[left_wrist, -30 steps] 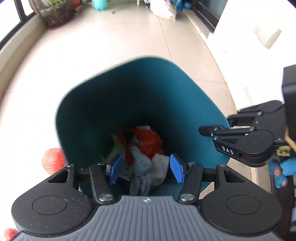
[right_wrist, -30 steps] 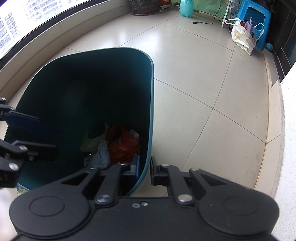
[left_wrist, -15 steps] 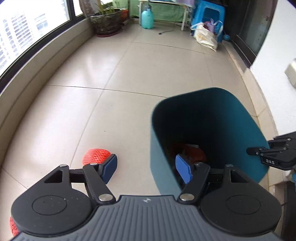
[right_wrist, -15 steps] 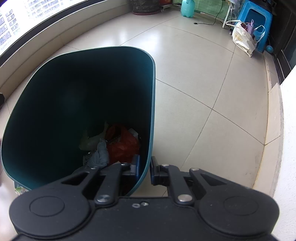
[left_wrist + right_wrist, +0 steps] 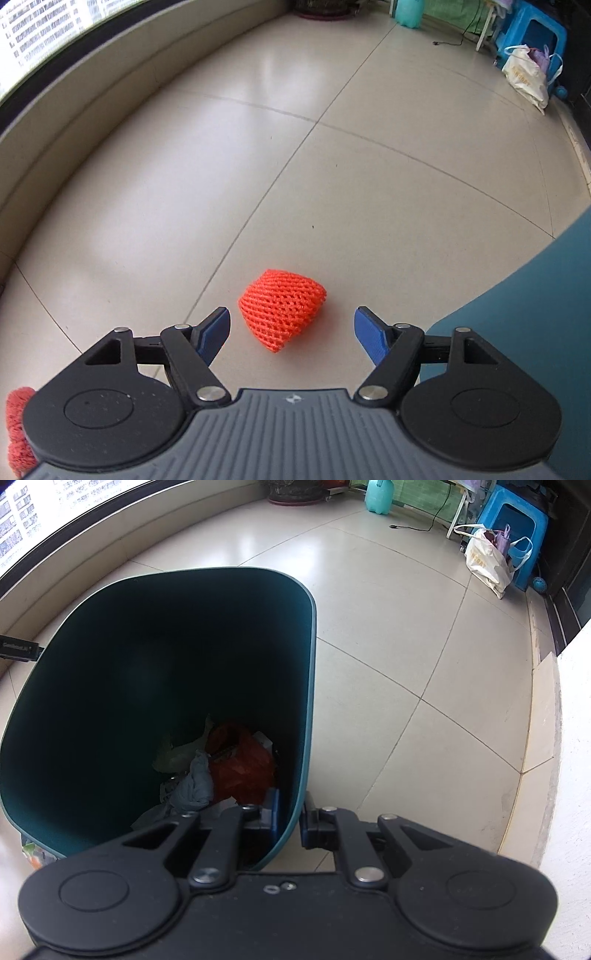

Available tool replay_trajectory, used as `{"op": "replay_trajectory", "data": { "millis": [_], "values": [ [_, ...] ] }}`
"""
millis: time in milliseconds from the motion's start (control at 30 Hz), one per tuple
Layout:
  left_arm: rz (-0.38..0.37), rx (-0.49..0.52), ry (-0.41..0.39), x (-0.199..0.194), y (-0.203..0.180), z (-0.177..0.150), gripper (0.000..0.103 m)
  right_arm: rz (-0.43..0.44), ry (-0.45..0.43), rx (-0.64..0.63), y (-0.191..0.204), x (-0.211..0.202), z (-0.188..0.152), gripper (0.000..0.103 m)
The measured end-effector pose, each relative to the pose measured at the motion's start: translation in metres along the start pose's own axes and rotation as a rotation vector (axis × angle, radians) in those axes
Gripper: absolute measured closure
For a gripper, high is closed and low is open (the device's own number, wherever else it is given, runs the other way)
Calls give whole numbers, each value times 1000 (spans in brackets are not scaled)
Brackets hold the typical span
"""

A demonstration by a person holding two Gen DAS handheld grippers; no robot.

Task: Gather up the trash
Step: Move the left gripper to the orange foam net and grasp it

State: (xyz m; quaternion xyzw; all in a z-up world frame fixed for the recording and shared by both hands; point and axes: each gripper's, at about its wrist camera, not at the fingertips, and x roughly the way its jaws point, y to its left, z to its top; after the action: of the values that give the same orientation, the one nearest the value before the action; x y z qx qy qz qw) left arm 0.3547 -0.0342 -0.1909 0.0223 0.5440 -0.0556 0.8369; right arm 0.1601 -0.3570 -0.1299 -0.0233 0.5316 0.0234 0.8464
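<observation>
An orange foam net sleeve [image 5: 282, 308] lies on the tiled floor in the left wrist view. My left gripper [image 5: 291, 332] is open and empty just above and behind it, blue pads either side. A second orange net [image 5: 16, 428] shows at the lower left edge. The teal trash bin [image 5: 184, 635] fills the right wrist view; its wall also shows in the left wrist view [image 5: 535, 317]. My right gripper [image 5: 290, 816] is shut on the bin's near rim. Inside lie a red plastic bag [image 5: 240, 760], a grey rag [image 5: 194, 788] and pale scraps.
A low curved wall [image 5: 74, 96] under the window runs along the left. At the far end stand a blue stool [image 5: 517, 528], a white shopping bag [image 5: 484, 559], a teal jug [image 5: 378, 496] and a plant pot [image 5: 295, 493]. A step edge [image 5: 535, 738] borders the right.
My left gripper has swung left from over the bin's mouth to the floor, and now faces the orange net sleeve. The right gripper has kept its grip on the bin rim.
</observation>
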Motion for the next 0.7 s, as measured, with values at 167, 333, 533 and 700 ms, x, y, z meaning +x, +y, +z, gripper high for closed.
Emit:
{"op": "replay_trajectory", "data": {
  "millis": [167, 333, 533, 700],
  "values": [
    [-20, -68, 79, 55, 8, 2, 29, -18, 4, -27, 7, 1, 1, 93],
    [-9, -76, 108, 92, 9, -1, 29, -35, 14, -50, 13, 1, 3, 93],
    [15, -85, 151, 136, 12, 2, 29, -64, 26, -74, 23, 4, 5, 92],
    [41, -77, 176, 157, 14, -2, 49, -84, 40, -81, 29, 6, 7, 92]
  ]
}}
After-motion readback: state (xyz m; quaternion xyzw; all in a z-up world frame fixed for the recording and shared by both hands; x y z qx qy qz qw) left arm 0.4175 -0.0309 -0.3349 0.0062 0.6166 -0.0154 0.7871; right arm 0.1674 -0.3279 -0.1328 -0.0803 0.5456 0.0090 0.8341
